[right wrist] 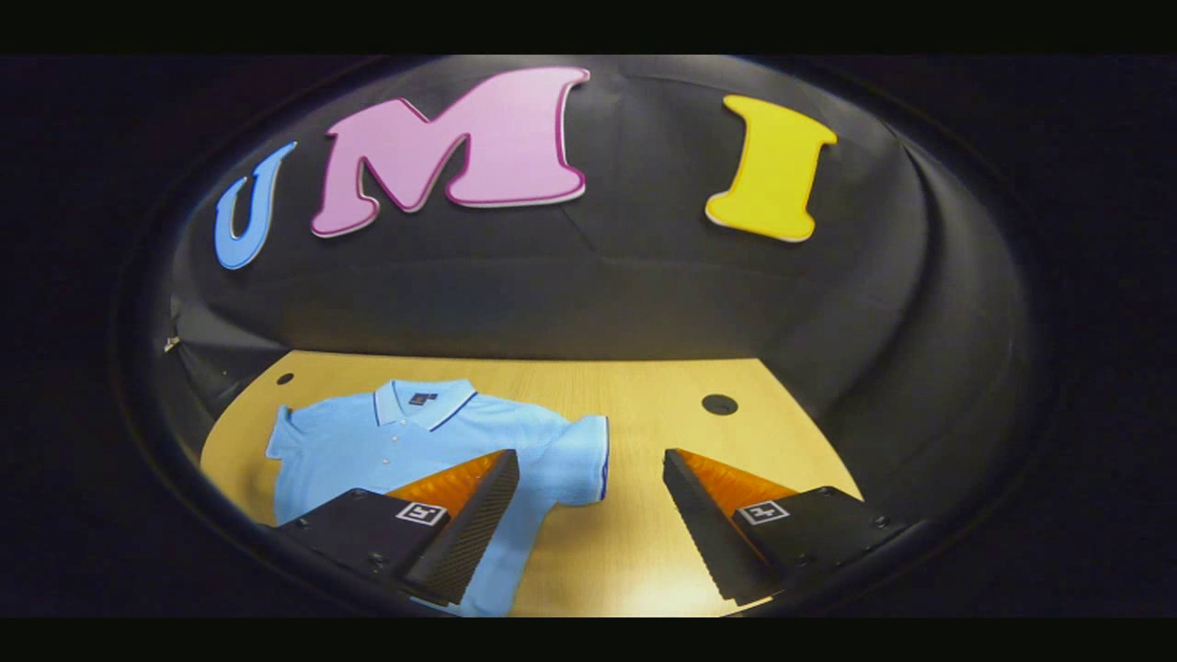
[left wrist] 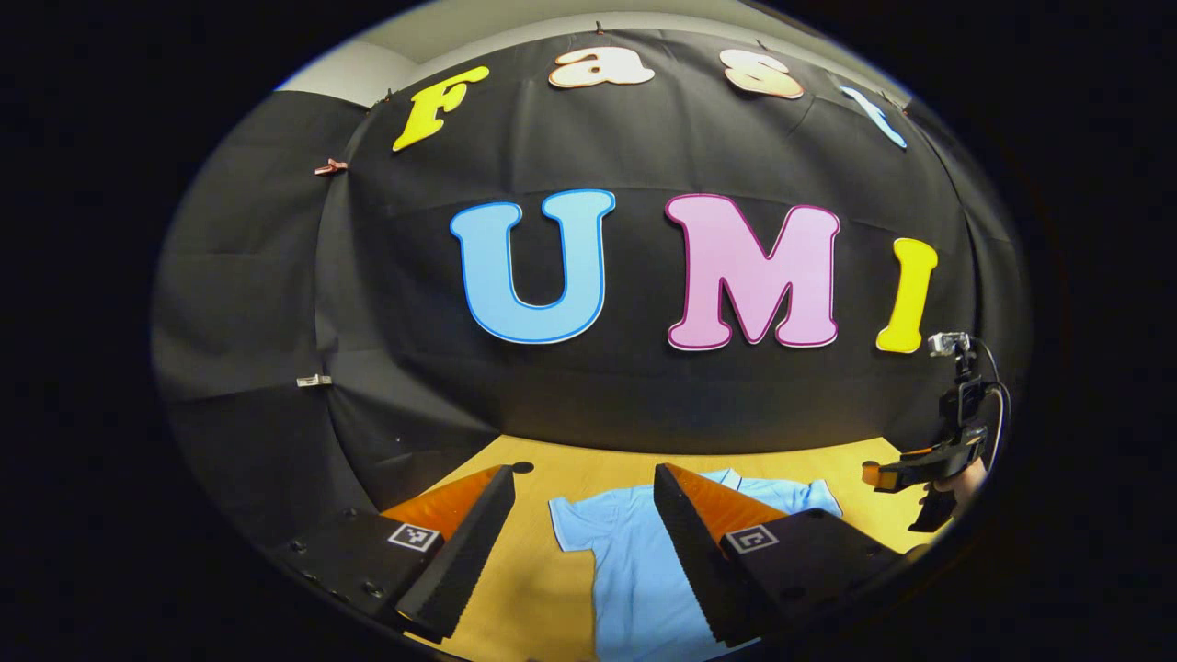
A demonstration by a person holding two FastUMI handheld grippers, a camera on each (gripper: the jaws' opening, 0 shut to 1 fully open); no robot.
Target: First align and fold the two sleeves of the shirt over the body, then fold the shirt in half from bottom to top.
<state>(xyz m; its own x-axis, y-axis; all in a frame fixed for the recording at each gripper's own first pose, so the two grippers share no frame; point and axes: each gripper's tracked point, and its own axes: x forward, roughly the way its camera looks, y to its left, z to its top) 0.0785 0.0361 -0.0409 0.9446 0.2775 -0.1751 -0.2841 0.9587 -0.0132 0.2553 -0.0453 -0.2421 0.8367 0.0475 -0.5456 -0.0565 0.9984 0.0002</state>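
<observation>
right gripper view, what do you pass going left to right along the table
small hole near the table's left edge → shirt's left-hand sleeve → collar → shirt's right-hand sleeve with the dark-trimmed cuff → bare wooden table → round dark hole

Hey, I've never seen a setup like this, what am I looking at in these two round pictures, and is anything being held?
A person holds a two-finger hand-held gripper in each hand; a camera rides on each. In the left gripper view, the left hand-held gripper is open, holding nothing. In the right gripper view, the right hand-held gripper is open too. A light blue polo shirt lies flat on the wooden table, sleeves still spread, unfolded. A small round hole sits in the tabletop.
</observation>
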